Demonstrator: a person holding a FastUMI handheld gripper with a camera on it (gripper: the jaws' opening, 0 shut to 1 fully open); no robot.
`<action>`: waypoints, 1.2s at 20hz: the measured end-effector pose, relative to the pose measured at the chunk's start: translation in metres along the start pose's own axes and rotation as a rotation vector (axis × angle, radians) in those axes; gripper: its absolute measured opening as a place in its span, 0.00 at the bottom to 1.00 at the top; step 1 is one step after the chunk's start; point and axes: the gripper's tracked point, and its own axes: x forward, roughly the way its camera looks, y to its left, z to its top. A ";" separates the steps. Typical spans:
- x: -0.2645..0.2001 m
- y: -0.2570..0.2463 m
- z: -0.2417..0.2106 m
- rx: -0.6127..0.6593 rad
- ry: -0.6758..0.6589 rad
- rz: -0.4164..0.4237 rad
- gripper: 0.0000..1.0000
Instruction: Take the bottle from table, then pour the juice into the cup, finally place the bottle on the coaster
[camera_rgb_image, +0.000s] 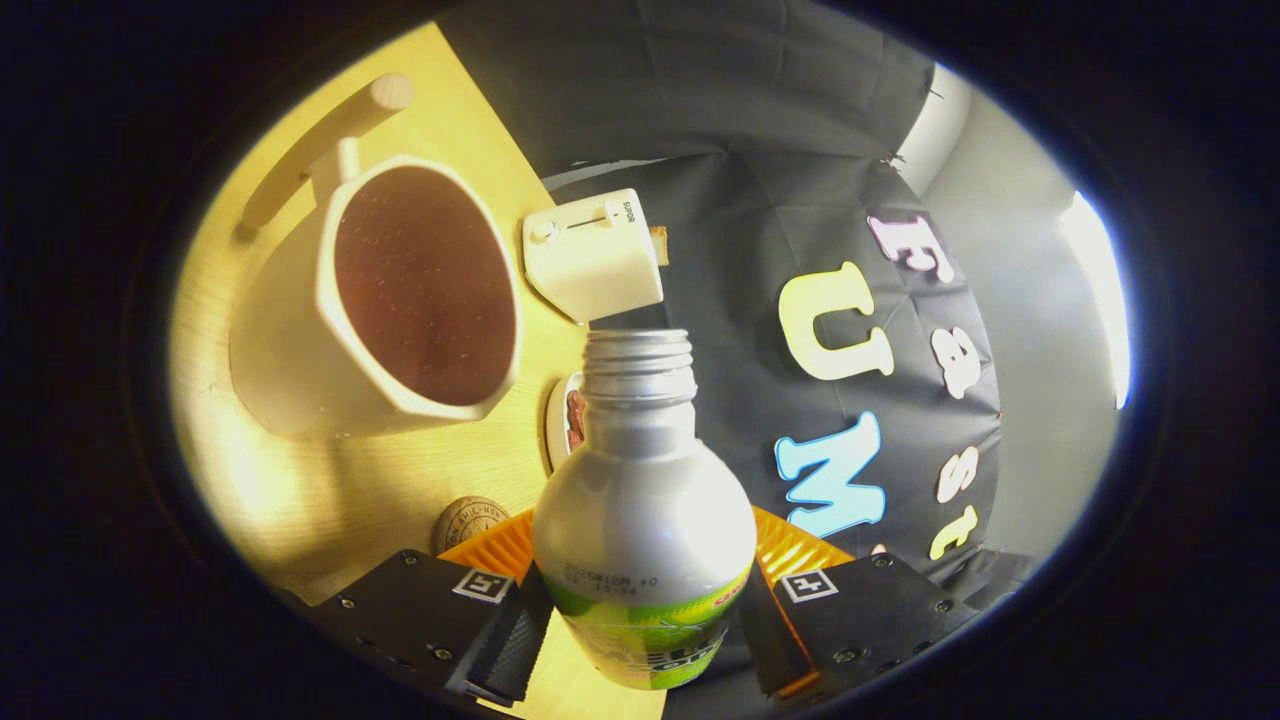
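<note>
Between the claw's (640, 625) closed fingers, an uncapped bottle (645, 520); beyond, dark-lined cup (400, 300).

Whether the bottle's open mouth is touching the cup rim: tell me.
Apart. The gripper view shows bare table between the bottle mouth and the cup rim. The gripper fingers press the bottle's sides.

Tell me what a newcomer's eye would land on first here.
First, the silver bottle with its cap off, clamped between the gripper fingers and tilted so the whole scene leans. Next, the big white cup with a dark inside, on the wooden table just beyond the bottle's open neck. Past the cup stands a small white toaster, and a round coaster lies by the fingers.
</note>
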 end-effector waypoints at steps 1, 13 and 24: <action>0.001 0.001 -0.001 -0.009 -0.001 0.001 0.81; 0.003 -0.011 0.001 -0.158 -0.020 -0.040 0.81; 0.004 -0.023 0.003 -0.284 -0.052 -0.081 0.81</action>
